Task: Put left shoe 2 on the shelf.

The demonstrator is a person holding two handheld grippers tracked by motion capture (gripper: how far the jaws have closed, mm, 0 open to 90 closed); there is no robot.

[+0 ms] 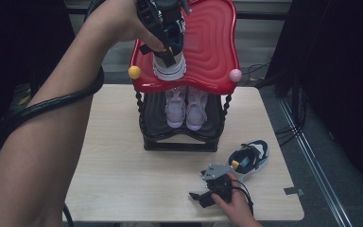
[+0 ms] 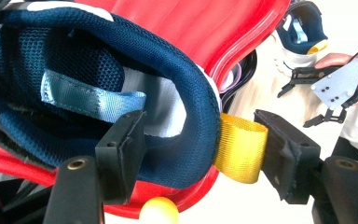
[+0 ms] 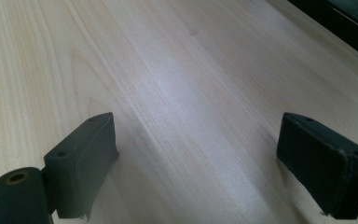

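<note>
A navy and white shoe (image 1: pixel 170 66) rests on the red top shelf (image 1: pixel 208 42) of a shoe rack. My left gripper (image 1: pixel 170 47) reaches down onto its heel. In the left gripper view the jaws straddle the navy heel collar (image 2: pixel 121 56): one pad sits inside the shoe, the other stands just beside the yellow pull tab (image 2: pixel 240 149), not squeezing it. The left gripper (image 2: pixel 200 144) is open. A matching shoe (image 1: pixel 250 158) lies on the table at the right. My right gripper (image 1: pixel 198 195) rests near it, open, with bare wood (image 3: pixel 191 93) between its pads.
A pair of pink shoes (image 1: pixel 186 106) stands on the rack's black lower shelf (image 1: pixel 179 137). A yellow ball (image 1: pixel 134 72) and a pink ball (image 1: pixel 235 74) cap the red shelf's front corners. The light wooden table (image 1: pixel 123 170) has dark floor and cables around it.
</note>
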